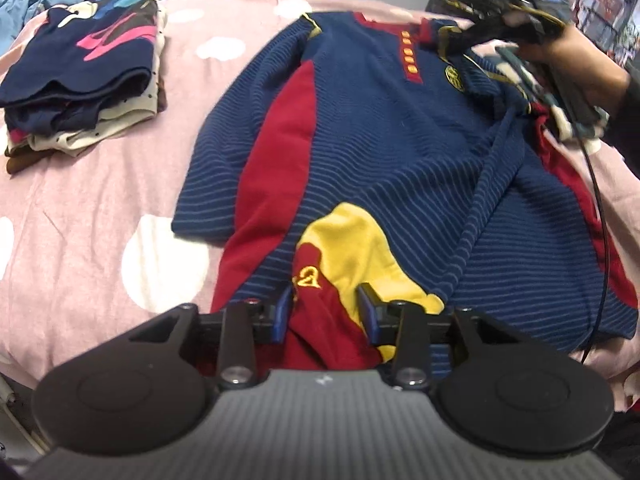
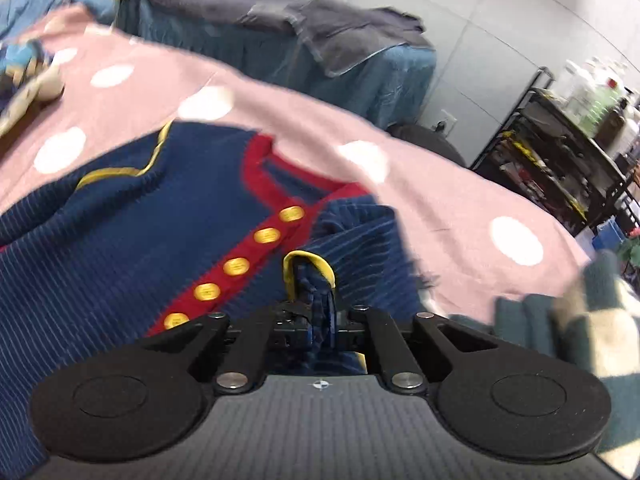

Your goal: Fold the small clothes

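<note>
Blurred edges and buried cloth

The right claw (image 1: pixel 452 46) and the hand (image 1: pixel 576 68) on it smear into motion blur in the left wrist view, so its fingers cannot be made out. The shirt (image 1: pixel 380 128) runs under the left claw (image 1: pixel 326 308), its hem hidden. The folded stack (image 1: pixel 80 80) hides its lower layers. Shelf items (image 2: pixel 560 148) are too small and blurred to identify.

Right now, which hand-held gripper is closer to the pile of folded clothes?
Left. The left hand-held gripper grips the jersey's hem, with the folded pile up to its left. The right hand-held gripper holds the far sleeve, beyond the jersey.
</note>
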Tool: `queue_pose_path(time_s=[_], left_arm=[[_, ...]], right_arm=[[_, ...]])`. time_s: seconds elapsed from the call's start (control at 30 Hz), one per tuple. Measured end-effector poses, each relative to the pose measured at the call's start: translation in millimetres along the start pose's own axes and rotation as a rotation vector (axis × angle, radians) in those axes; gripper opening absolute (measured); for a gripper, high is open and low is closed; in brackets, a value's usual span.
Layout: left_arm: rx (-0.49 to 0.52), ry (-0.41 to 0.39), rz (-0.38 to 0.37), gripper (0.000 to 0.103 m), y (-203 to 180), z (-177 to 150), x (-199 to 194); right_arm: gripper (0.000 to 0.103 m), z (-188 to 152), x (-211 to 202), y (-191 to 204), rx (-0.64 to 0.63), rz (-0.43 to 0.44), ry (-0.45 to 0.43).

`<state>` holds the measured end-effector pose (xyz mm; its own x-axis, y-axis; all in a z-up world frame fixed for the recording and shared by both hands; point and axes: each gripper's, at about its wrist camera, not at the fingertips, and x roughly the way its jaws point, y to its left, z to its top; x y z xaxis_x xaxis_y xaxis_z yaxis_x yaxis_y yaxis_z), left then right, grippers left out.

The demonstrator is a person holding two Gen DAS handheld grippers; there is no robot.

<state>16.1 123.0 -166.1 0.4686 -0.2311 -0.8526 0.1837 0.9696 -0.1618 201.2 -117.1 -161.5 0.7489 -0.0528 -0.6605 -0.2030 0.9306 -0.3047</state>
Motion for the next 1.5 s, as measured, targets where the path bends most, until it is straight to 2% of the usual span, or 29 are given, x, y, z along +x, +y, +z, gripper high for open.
queue_pose_path(time_s=[0.1, 0.17, 0.23, 0.27, 0.33, 0.37, 0.4, 0.43, 0.5, 0.53, 0.57, 0.67, 0.83, 0.97, 1.07, 1.17, 1.2, 1.23, 1.33, 1.4, 1.5], left_arm=[[-0.023, -0.006, -0.025, 0.024, 7, 0, -1], [-0.032, -0.012, -0.035, 0.017, 11, 0, -2], [-0.039, -0.016, -0.021, 0.015, 15, 1, -2], [-0.047, -0.022, -0.014, 0.014, 17, 1, -3], [-0.061, -0.031, -0.004, 0.014, 21, -1, -6], [-0.069, -0.024, -0.003, 0.015, 22, -2, -6], [-0.085, -0.032, -0.008, 0.015, 24, -4, -8], [-0.101, -0.042, -0.016, 0.018, 26, -6, -10], [-0.125, -0.066, -0.025, 0.038, 27, -6, -16], [-0.127, -0.089, -0.020, 0.060, 27, -6, -20], [-0.117, -0.105, -0.009, 0.066, 26, -4, -23], [-0.064, -0.105, 0.025, 0.066, 21, 2, -24], [-0.090, -0.118, 0.010, 0.067, 24, 4, -26], [-0.062, -0.110, 0.003, 0.067, 18, 3, -26], [-0.033, -0.095, 0.021, 0.067, 12, 0, -25], [-0.045, -0.089, 0.033, 0.067, 15, -4, -29], [-0.052, -0.088, 0.036, 0.067, 18, -6, -31], [-0.058, -0.087, 0.043, 0.067, 20, -8, -33], [-0.077, -0.085, 0.054, 0.067, 28, -13, -36], [-0.088, -0.084, 0.032, 0.065, 30, -14, -36], [-0.068, -0.088, 0.008, 0.062, 25, -10, -38]], right_arm=[[0.007, 0, -21, -50, 0.015, -0.073, -0.051], [0.007, 6, -24, -90, 0.066, -0.098, -0.054], [0.007, 10, -19, -119, 0.117, -0.109, -0.028], [0.000, 10, -14, -130, 0.139, -0.120, -0.017], [0.000, 8, -2, -135, 0.144, -0.067, -0.010], [0.003, 6, 3, -134, 0.149, -0.028, -0.013], [0.010, 5, 7, -132, 0.156, 0.007, -0.007], [0.015, 4, 8, -129, 0.174, 0.023, 0.000], [0.045, 2, -3, -125, 0.243, 0.013, -0.040], [0.050, -1, -14, -122, 0.264, 0.029, -0.076], [0.055, -6, -27, -116, 0.260, 0.059, -0.108], [0.054, -27, -63, -98, 0.161, 0.127, -0.171], [0.054, -79, -104, -65, -0.108, 0.165, -0.204], [0.055, -105, -96, -35, -0.317, 0.103, -0.194], [0.054, -101, -77, -31, -0.278, 0.097, -0.206], [0.052, -93, -52, -30, -0.236, 0.055, -0.148], [0.033, -94, -47, -29, -0.245, 0.050, -0.135], [0.023, -94, -45, -30, -0.245, 0.034, -0.127], [0.019, -99, -56, -47, -0.140, -0.002, -0.140], [0.018, -101, -59, -63, -0.072, 0.013, -0.140], [0.018, -107, -55, -66, -0.057, 0.029, -0.139]])
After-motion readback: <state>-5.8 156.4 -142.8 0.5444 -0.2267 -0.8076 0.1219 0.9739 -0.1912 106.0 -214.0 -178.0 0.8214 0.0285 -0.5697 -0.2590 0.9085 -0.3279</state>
